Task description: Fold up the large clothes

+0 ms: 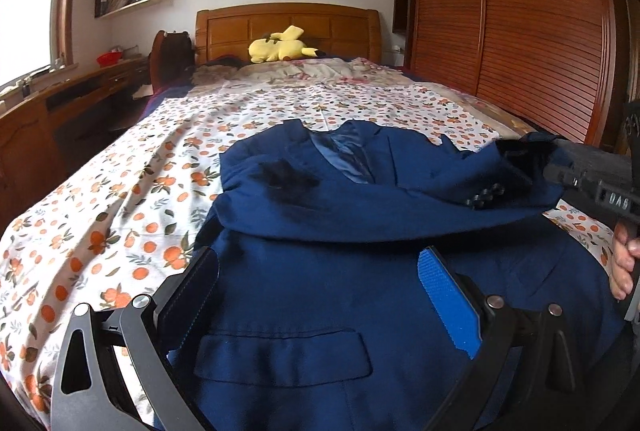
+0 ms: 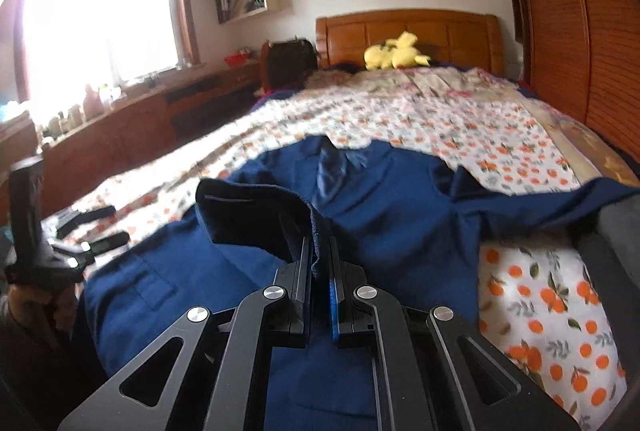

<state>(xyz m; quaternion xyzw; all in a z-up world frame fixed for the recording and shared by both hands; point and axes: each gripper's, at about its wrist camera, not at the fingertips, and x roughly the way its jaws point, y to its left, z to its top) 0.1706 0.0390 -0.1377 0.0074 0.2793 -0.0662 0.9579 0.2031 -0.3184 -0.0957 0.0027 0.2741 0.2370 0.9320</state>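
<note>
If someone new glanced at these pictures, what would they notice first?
A dark blue suit jacket lies spread on the orange-print bedsheet, filling the foreground. The right claw is shut on a fold of its cloth, while the left claw hangs open above it. Far back, a yellow plush toy rests against the wooden headboard.

The jacket [image 1: 360, 215] is deep navy blue, with a shinier blue lining at its collar. The bed sheet [image 1: 120, 199] is white, printed with orange fruit and green leaves. A yellow plush toy [image 1: 280, 47] lies by the far orange-brown wooden headboard [image 1: 288, 27].
</note>
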